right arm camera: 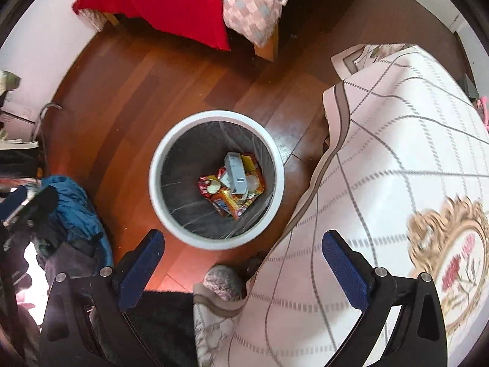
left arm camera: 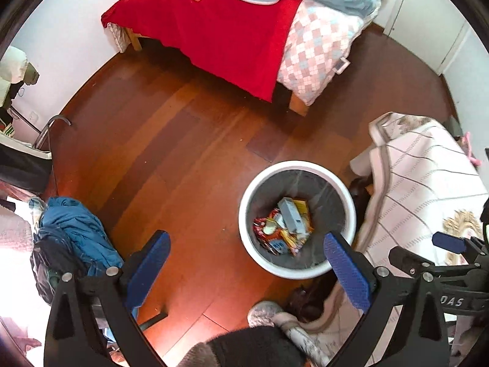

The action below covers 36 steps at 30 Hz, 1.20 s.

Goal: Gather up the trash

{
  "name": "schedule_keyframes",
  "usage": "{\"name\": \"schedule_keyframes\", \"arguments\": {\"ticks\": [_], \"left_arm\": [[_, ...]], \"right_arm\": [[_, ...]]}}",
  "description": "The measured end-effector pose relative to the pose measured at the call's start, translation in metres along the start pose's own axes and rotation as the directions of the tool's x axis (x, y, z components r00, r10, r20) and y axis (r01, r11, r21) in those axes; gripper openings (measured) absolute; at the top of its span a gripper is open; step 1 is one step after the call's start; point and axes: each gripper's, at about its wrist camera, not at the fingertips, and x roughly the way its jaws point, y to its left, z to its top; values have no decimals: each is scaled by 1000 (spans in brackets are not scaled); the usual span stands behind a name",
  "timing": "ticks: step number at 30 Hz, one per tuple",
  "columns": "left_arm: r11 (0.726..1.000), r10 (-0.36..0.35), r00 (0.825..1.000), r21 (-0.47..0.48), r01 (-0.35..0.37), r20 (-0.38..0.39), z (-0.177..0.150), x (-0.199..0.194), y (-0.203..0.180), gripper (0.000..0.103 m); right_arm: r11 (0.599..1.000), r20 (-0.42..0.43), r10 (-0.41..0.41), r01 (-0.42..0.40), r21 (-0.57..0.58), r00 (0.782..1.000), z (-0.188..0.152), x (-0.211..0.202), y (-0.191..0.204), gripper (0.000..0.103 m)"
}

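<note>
A round white trash bin [left arm camera: 249, 195] with a grey liner stands on the wooden floor; it also shows in the right wrist view [right arm camera: 156, 168]. At its bottom lie a grey box [left arm camera: 291, 214] [right arm camera: 236, 175] and several red and yellow wrappers [left arm camera: 275, 235] [right arm camera: 232, 202]. My left gripper [left arm camera: 246, 263] is open and empty, high above the floor just left of the bin. My right gripper [right arm camera: 243, 264] is open and empty, above the bin's near edge. The right gripper's blue finger [left arm camera: 449, 242] shows at the right of the left wrist view.
A bed with a red blanket [left arm camera: 220, 39] and checked quilt [left arm camera: 318, 52] stands beyond. A table under a pale gridded cloth [right arm camera: 397, 168] is right of the bin. Blue clothes [left arm camera: 73, 229] pile at left. A slipper [right arm camera: 221, 281] lies near the table.
</note>
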Motion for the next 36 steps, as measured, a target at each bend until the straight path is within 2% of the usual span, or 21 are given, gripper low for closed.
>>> {"name": "schedule_keyframes", "arguments": {"ticks": [4,10,16,20,27,36], "left_arm": [[999,-36,998,-2,36,42,-14,-42,0,103],[996,-91,987,27,89,131,-33,-113,-2,103],[990,-140,966,58,131,218,-49,-185,0,103],[983,-181,950,75,167,254,-61,-223,1,103],[970,-241,926,96,222,292,-78,-270,2,103],[961,-276,909,110,254,312,-91,-302,3,103]], "right_arm": [[999,65,43,-43,-5,997,-26,-49,3,103],[992,176,122,-117,-37,977,-73,-135,5,103],[980,272,195,-180,-79,942,-114,-211,9,103],[969,333,245,-220,-111,910,-143,-261,13,103],[945,365,325,-282,-167,872,-180,-318,19,103],[928,362,363,-299,-221,858,-202,-354,29,103]]}}
